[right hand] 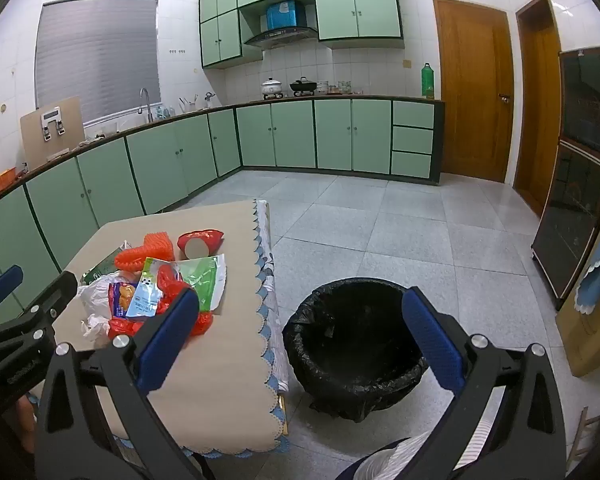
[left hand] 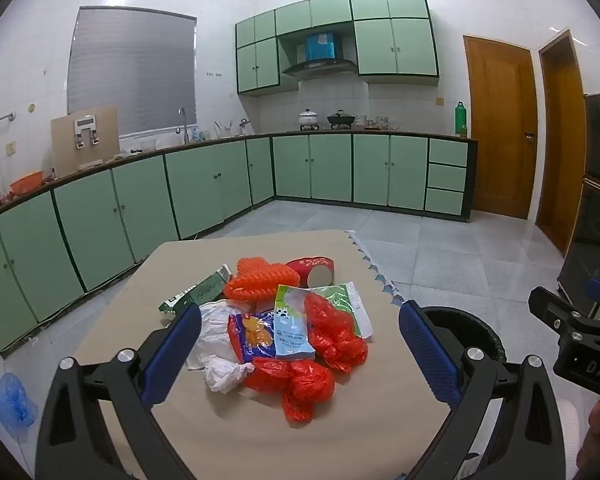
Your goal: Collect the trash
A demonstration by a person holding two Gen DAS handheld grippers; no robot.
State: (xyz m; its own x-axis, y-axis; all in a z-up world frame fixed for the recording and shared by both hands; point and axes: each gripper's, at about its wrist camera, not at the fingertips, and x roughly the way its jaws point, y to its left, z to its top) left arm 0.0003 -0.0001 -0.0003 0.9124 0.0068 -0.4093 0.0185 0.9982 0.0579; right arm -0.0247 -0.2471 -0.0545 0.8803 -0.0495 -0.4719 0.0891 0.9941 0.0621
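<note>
A pile of trash lies on the small beige table [left hand: 340, 432]: red plastic bags [left hand: 300, 380], a crumpled white bag [left hand: 216, 344], a blue-and-white snack packet [left hand: 290, 328], an orange foam net [left hand: 256, 280], a red cup on its side [left hand: 316, 270] and a green wrapper [left hand: 198, 292]. My left gripper [left hand: 300, 352] is open above the near side of the pile, holding nothing. My right gripper [right hand: 300, 336] is open and empty, over the gap between the table's edge [right hand: 220, 400] and the black-lined trash bin [right hand: 356, 344]. The pile also shows in the right wrist view [right hand: 156, 280].
The bin stands on the tiled floor just right of the table. Green kitchen cabinets [left hand: 204, 184] run along the left and far walls. Wooden doors [right hand: 472, 92] and a dark glass cabinet [right hand: 576, 184] are at the right. A blue bag [left hand: 12, 404] lies on the floor at left.
</note>
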